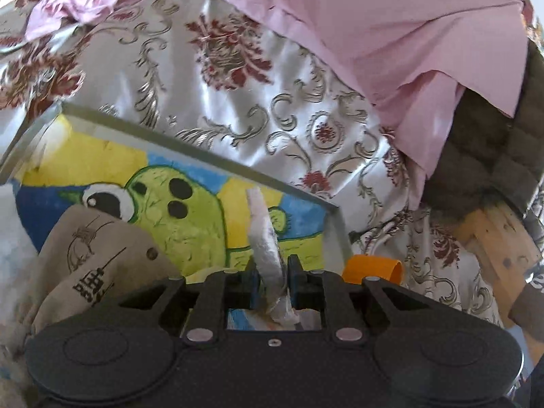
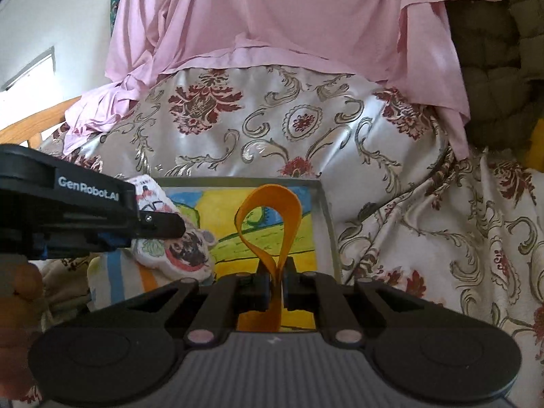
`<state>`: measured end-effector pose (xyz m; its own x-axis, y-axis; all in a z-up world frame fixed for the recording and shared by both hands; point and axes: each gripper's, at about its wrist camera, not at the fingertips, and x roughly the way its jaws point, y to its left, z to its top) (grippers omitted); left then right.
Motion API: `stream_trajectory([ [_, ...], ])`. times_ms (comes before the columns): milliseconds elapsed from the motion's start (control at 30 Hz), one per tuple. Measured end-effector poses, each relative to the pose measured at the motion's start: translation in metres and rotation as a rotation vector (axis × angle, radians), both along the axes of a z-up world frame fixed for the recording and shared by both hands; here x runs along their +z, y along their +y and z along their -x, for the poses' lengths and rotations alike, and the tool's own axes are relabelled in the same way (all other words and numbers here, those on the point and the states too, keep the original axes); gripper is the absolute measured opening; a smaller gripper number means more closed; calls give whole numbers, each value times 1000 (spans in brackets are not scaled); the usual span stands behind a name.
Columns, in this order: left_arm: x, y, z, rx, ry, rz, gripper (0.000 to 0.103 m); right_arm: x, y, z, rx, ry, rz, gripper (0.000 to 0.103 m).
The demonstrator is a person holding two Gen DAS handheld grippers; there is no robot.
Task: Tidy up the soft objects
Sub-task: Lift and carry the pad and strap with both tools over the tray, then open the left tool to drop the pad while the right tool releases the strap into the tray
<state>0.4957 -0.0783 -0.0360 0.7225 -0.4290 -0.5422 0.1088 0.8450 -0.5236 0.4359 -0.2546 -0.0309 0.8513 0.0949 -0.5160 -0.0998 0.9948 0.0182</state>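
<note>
My left gripper [image 1: 273, 273] is shut on a white cloth strip [image 1: 263, 234] that stands up between its fingers, over a glass-edged tray [image 1: 210, 154] with a green cartoon picture. A beige printed pouch [image 1: 98, 255] lies in the tray at the left. My right gripper [image 2: 274, 280] is shut on an orange band [image 2: 272, 217] that loops upward over the same tray [image 2: 326, 217]. The orange band also shows in the left wrist view [image 1: 372, 268]. The left gripper's body [image 2: 68, 204] reaches in from the left above a printed soft pouch [image 2: 176, 244].
A satin floral cover [image 2: 306, 125] drapes the seat behind the tray. A pink cloth [image 2: 289, 17] hangs over its back. A dark quilted cushion [image 2: 493, 68] sits at the right, a wooden frame [image 1: 499, 238] below it. A striped cloth [image 2: 119, 282] lies at the tray's left.
</note>
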Motion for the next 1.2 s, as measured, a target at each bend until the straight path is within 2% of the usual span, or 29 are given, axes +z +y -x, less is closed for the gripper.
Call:
stream_trajectory([
  [600, -1, 3, 4, 28, 3, -49, 35, -4, 0, 1, 4, -4, -15, 18],
  [900, 6, 5, 10, 34, -9, -76, 51, -1, -2, 5, 1, -15, -31, 32],
  [1033, 12, 5, 16, 36, -26, -106, 60, 2, -2, 7, 12, -28, -49, 44],
  [1200, 18, 10, 22, 48, -41, -124, 68, 4, -2, 10, 21, -31, -62, 52],
])
